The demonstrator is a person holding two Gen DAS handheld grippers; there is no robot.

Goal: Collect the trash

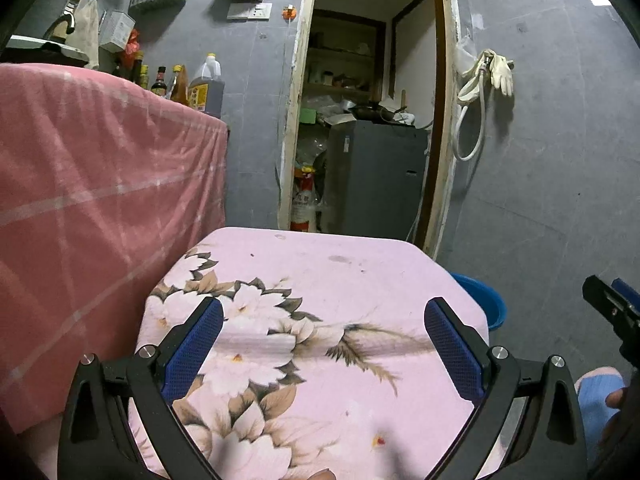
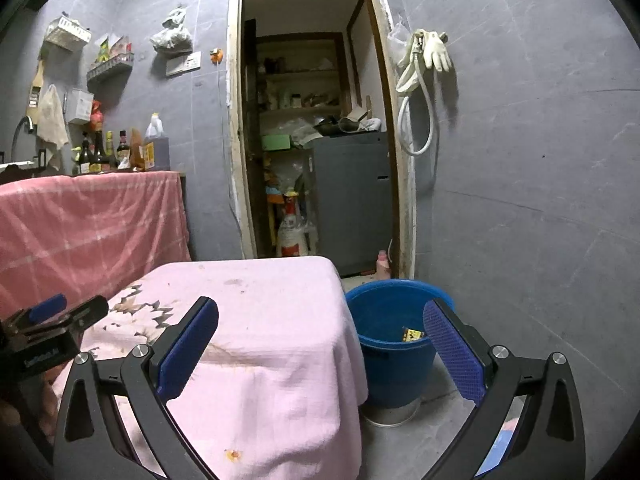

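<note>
While both claws stand wide apart with nothing between their blue pads, two views look over the same small desk (image 1: 360,264) draped in a pink floral cloth (image 1: 280,344). The left claw (image 1: 324,320) hangs above the flower print, its two fingers spread to either side of the cloth. The right claw (image 2: 320,320) hangs over the desk's right corner, one finger over the cloth and the other over the rim of a blue bucket (image 2: 394,364).

One bucket stands on the grey floor just beside the desk's right side. Inside it lies a single piece of trash (image 2: 412,335): a small flat wrapper, dark with yellow marks, resting against the inner wall near the bottom. Its print is too small to read. The cloth carries several brownish stains and one orange spot (image 2: 233,455) on its hanging front.

Behind the desk, a second, taller surface is covered with one pink checked cloth (image 2: 92,220); a row of dark sauce bottles (image 2: 104,152) and one large jug (image 1: 207,84) stand at its far edge. An open doorway (image 2: 316,140) shows shelves and a grey cabinet (image 2: 352,200). One pair of pale rubber gloves (image 2: 434,52) and a coiled white hose (image 2: 416,120) hang on the wall to the right of the door frame.
</note>
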